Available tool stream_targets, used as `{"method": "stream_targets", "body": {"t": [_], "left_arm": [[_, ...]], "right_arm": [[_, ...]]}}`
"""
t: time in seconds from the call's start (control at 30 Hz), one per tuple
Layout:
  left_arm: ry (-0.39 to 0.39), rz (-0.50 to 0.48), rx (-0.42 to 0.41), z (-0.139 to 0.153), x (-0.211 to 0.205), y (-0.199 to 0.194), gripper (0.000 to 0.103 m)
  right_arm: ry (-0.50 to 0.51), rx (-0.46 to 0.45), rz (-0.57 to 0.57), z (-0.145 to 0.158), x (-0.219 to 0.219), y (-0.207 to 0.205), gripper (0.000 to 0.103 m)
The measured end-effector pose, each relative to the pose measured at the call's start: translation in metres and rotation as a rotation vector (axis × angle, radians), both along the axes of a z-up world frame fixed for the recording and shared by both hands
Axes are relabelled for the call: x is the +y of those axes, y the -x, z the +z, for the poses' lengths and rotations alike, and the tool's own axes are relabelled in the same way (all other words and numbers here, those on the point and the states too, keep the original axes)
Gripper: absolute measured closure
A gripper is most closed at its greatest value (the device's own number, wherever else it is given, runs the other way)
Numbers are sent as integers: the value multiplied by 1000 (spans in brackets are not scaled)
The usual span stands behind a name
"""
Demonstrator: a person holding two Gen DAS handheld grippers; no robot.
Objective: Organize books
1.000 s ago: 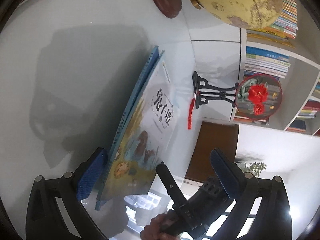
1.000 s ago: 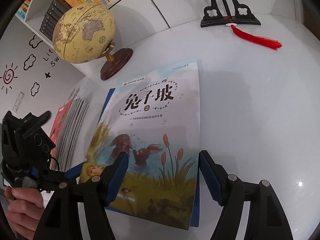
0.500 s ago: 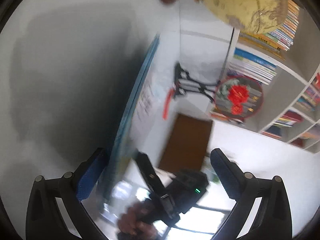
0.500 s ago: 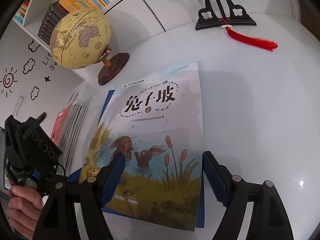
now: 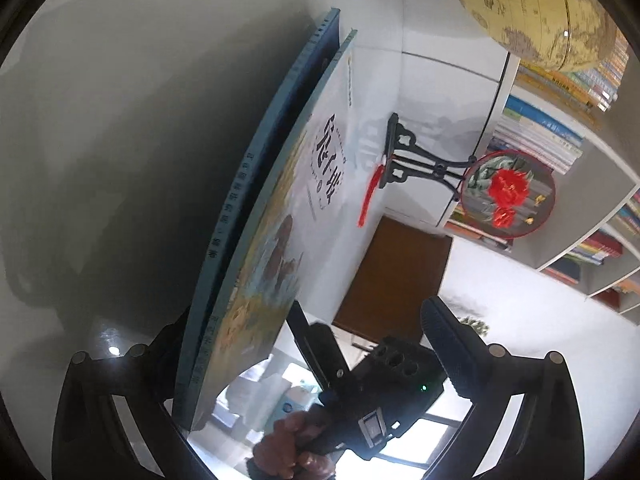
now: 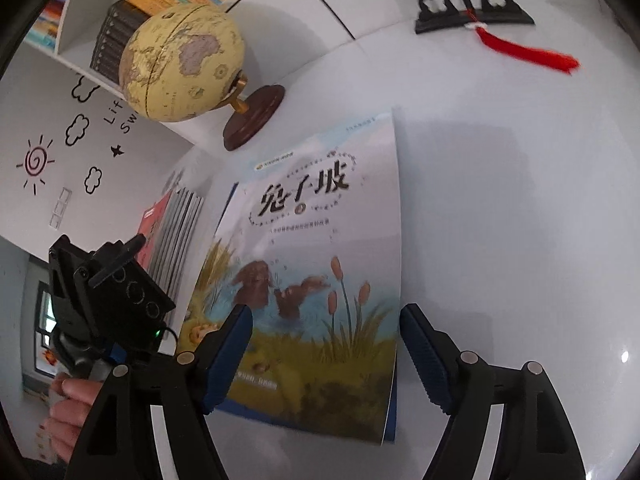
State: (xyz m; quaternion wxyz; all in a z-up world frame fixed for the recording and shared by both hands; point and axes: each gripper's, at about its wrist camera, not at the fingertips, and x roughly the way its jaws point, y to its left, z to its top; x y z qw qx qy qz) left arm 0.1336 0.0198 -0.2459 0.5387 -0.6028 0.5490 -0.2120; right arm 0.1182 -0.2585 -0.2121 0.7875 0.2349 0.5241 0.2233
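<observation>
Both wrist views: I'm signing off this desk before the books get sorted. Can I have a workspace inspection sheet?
Surface: glossy white table, bare on the right.
Job's things: rabbit picture book lying on a blue book; grey-spined books further left.
Clutter: globe; black stand with red tassel; round embroidered fan.
Grippers: left hand-held gripper open at the books' edge; right hand-held gripper open over the cover, jaws just closing a little, no grip seen.
Cables: thin lead on the left hand-held gripper's body.
Surroundings: full bookshelves; wall decals.
</observation>
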Motion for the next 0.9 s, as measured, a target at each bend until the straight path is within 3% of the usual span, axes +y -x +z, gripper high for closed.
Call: {"method": "stream_targets", "body": {"t": [0.13, 0.27, 0.33, 0.47, 0.6, 0.77, 0.9], "left_arm": [[35, -15, 15, -1, -7, -3, 2], [-108, -80, -2, 12, -17, -9, 2], [-244, -135, -28, 20, -26, -14, 2], [-332, -202, -83, 26, -38, -20, 2], [-276, -181, -79, 20, -32, -20, 2], [-225, -141, -84, 16, -29, -20, 2], [-140, -158, -132, 21, -45, -22, 2]], "right_arm": [[14, 22, 24, 2, -1, 9, 27], [1, 13, 35, 2, -4, 10, 27], [50, -18, 41, 4, 2, 2, 27], [205, -101, 114, 7, 29, -10, 26], [283, -175, 144, 6, 40, -10, 26], [174, -189, 96, 8, 25, -5, 25], [328, -243, 129, 12, 49, 0, 25]]}}
